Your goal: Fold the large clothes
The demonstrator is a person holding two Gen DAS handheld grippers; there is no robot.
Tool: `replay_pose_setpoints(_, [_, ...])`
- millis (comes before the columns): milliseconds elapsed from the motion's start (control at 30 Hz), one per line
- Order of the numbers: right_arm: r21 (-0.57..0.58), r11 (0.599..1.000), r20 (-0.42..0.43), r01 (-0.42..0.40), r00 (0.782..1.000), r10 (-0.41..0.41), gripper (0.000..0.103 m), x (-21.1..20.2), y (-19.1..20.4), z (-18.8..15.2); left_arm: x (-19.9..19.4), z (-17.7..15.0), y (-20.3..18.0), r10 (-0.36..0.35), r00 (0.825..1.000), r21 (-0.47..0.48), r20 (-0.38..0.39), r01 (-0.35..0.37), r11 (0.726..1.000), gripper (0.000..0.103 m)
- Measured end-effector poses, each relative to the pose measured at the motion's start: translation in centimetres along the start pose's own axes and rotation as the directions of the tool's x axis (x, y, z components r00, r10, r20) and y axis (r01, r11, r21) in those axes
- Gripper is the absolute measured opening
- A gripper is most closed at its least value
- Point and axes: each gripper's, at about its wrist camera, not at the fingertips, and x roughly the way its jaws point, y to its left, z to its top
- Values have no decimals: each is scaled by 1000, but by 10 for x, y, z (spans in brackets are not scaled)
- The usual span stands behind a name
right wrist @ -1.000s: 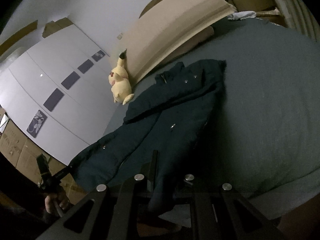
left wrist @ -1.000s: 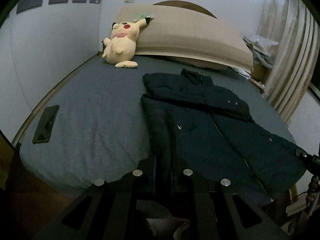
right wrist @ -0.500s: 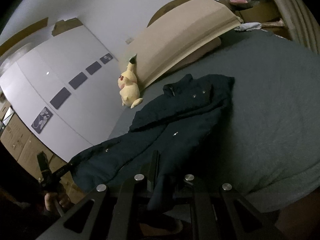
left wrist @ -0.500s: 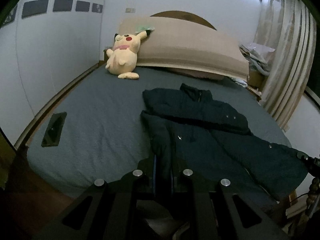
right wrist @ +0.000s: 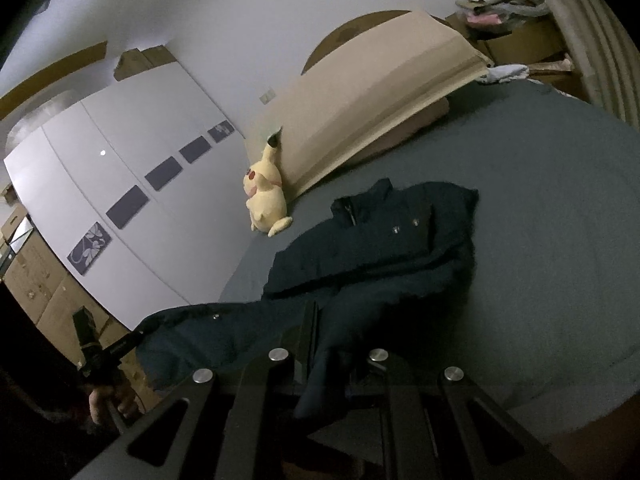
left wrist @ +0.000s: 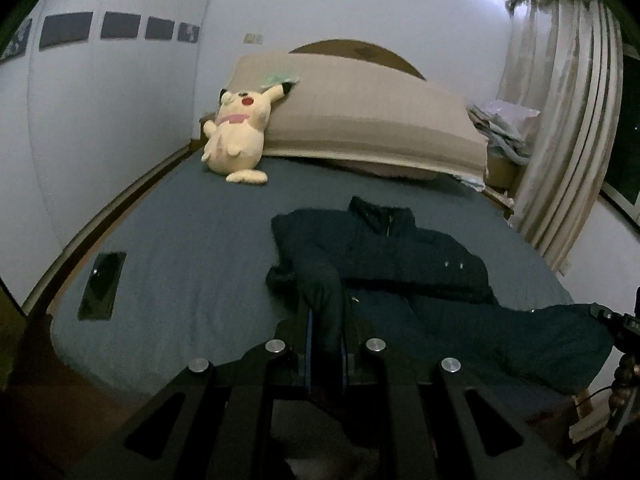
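The dark jacket (left wrist: 400, 276) was found lying on the grey bed (left wrist: 180, 248), collar toward the headboard, its lower hem drawn off the mattress at the near edge. Both bottom corners were being held up at once. The left gripper (left wrist: 325, 344) was seen clamped tight on one corner of the hem, with dark cloth pinched between its closed jaws and running up out of them. The right gripper (right wrist: 334, 354) was likewise clenched on the other corner, with a fold of the fabric hanging down between its fingers. From the left wrist view, the right gripper could be made out at the far right edge, with the hem stretched across to it.

And the sleeves? One sleeve appeared to have been laid across the chest already, judging by the band of cloth seen lying crosswise below the collar. So the early folds were judged to be done, or partly done. The bottom-to-top fold was judged to be only beginning: the hem was raised, but the upper half was flat on the bed and nothing had been carried over it yet.

What was left, by this reading: the hem to be brought toward the collar, laid down, released, and perhaps one more fold made.

A yellow plush toy (left wrist: 236, 136) was propped against the pillow, and a phone (left wrist: 102, 286) lay near the bed's left edge, both well apart from the jacket.
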Motion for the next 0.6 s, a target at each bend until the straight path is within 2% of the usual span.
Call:
replay_pose_setpoints(233, [-9, 1000, 40, -13, 999, 13, 10, 18, -2, 27, 13, 18, 1, -3, 1000, -13, 31, 4, 1000, 11])
replay_pose_setpoints(600, [1, 1000, 89, -28, 996, 28, 10, 46, -4, 64, 32, 36, 1, 8, 999, -87, 40, -5, 996, 11])
